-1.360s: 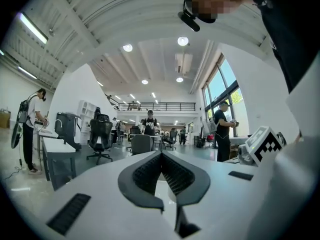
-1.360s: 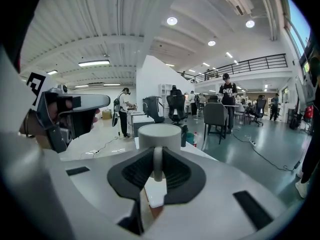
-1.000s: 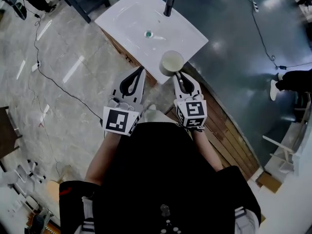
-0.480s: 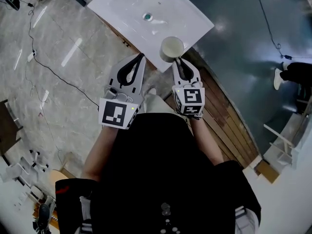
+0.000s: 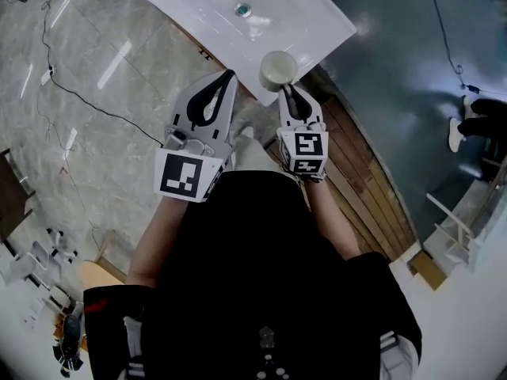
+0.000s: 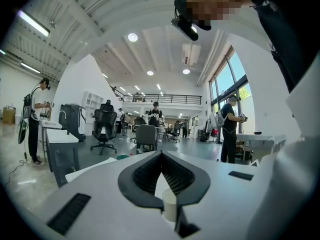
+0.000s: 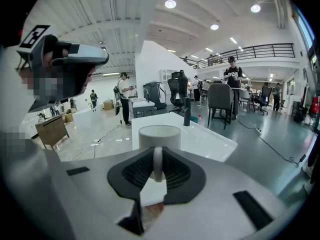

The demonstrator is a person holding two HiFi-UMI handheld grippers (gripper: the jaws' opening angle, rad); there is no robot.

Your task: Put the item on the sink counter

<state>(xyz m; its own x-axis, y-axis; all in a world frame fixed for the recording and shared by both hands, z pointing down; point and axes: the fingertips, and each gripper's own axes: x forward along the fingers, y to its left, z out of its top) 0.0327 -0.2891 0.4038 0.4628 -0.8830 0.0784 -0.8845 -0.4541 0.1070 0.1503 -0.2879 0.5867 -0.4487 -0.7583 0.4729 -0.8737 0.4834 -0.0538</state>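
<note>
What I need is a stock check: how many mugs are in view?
1. The white mug is held by its handle in the right gripper, at the near corner of the sink counter. More could be hidden beyond these views.

The right claw (image 5: 287,93) carried the white mug (image 5: 278,70) lower, towards the front corner of the sink tabletop (image 5: 325,30). The left claw (image 5: 228,76) dipped slightly.
</note>
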